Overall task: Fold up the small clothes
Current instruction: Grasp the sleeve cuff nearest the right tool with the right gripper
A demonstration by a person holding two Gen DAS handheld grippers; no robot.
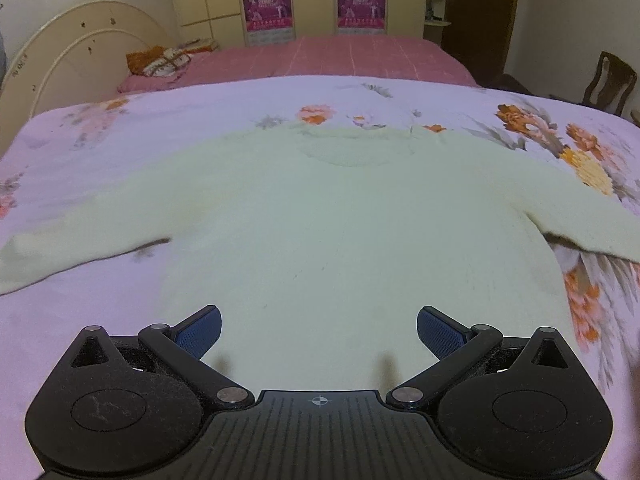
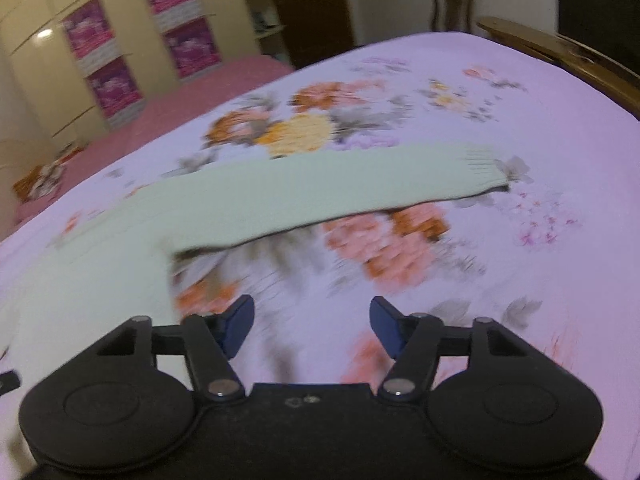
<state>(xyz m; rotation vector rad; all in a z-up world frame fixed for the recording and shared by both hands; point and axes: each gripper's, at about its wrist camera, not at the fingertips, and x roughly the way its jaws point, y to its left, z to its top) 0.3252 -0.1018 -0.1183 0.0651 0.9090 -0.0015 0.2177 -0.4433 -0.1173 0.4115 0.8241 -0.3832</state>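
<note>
Around your work you have a second bed with a pink checked cover behind the near one, a patterned pillow by its arched cream headboard, cream wardrobes with magenta posters along the far wall, and a dark wooden chair off to the right. Nothing lies on the garment. The pale green knitted sweater is spread flat, front up, on the lilac floral bedsheet, neckline away from you, both sleeves stretched sideways. Its knit looks soft and fine, with a ribbed cuff closing the right sleeve. Your left tongs hang wide apart above the sweater's lower body, holding nothing. Your right tongs are also spread and empty, over bare sheet beside the body and below the right sleeve; that view is motion-blurred.
</note>
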